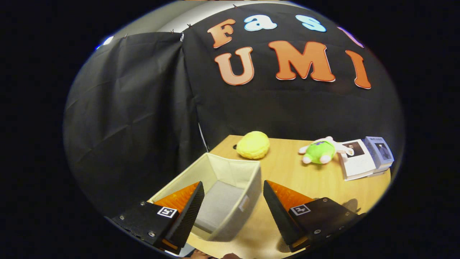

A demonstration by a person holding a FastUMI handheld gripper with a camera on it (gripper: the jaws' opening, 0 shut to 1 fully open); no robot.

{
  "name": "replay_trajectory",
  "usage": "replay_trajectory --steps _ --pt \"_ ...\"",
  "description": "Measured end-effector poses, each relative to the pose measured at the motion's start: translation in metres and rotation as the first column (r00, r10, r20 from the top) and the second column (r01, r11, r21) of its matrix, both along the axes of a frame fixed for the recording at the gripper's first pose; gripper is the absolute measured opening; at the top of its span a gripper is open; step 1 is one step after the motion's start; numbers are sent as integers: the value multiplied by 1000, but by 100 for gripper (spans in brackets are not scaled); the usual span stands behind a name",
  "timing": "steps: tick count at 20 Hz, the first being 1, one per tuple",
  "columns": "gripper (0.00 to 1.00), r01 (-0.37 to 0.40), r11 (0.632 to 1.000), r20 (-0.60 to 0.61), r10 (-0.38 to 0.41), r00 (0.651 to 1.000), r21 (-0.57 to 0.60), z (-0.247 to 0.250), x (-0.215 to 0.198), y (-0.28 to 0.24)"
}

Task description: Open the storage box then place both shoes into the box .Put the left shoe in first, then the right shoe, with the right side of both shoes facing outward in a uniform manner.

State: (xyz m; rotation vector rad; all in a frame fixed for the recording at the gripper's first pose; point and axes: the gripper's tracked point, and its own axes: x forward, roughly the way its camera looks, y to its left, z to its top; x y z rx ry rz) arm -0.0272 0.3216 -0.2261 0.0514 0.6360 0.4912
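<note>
Hovering above the table (pixel 287 172), the gripper (pixel 233 189) has its fingers spread wide with nothing held. The box (pixel 230 180) sits open-topped just ahead of the fingers, its near wall showing between them, the left finger over its left side; inside looks bare. Beyond the fingers: a yellow plush (pixel 253 144), a green-and-white soft toy (pixel 320 151), and a stack of booklets (pixel 363 158), all well apart from the box.
</note>
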Motion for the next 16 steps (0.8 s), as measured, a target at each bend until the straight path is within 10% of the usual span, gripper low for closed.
replay_trajectory --steps 16 --pt "92 210 943 -231 -272 934 -259 -158 -23 -168"
